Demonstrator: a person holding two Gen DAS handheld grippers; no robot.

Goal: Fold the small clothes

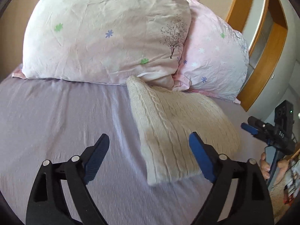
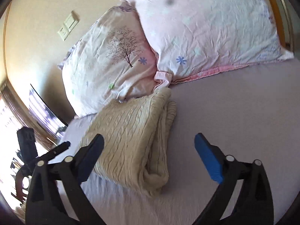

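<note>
A cream cable-knit sweater lies folded into a compact bundle on the lilac bed sheet, its far end touching the pillows. It also shows in the right wrist view. My left gripper is open and empty, hovering above the sheet with its right finger over the sweater's near edge. My right gripper is open and empty, its left finger over the sweater's left part. The right gripper also shows in the left wrist view at the bed's right side. The left gripper shows in the right wrist view at far left.
Two pink flowered pillows lean at the head of the bed. A wooden headboard frame curves at the right. A wall with a switch plate is behind the pillows. A window is at the left.
</note>
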